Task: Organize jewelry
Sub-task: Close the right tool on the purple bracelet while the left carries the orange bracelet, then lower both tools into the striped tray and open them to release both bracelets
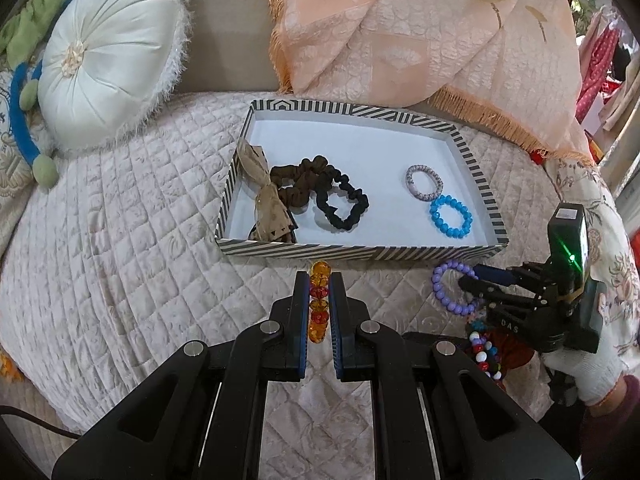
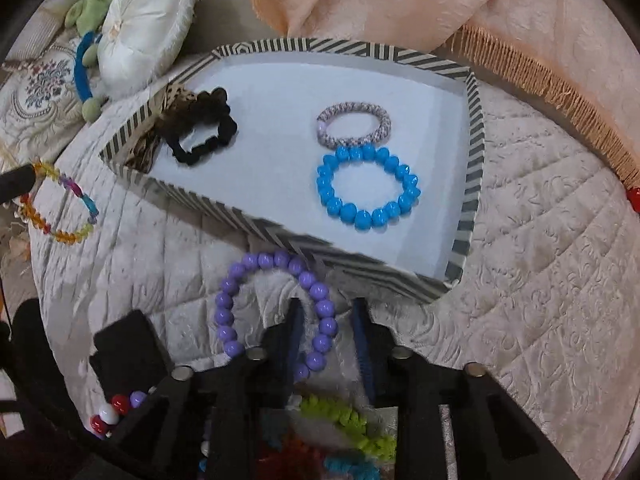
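Your left gripper [image 1: 320, 300] pinches one amber bracelet [image 1: 318, 304] before the tray [image 1: 360, 250], which holds two bracelets and two scrunchies. Right view: your right gripper [image 2: 330, 320] straddles one purple bracelet [image 2: 276, 312], unclamped; beads below are blurred.

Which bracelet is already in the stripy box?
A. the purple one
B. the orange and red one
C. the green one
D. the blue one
D: the blue bracelet lies on the floor of the box, while the purple bracelet is outside on the quilt at the right gripper, and the left gripper holds the orange bracelet.
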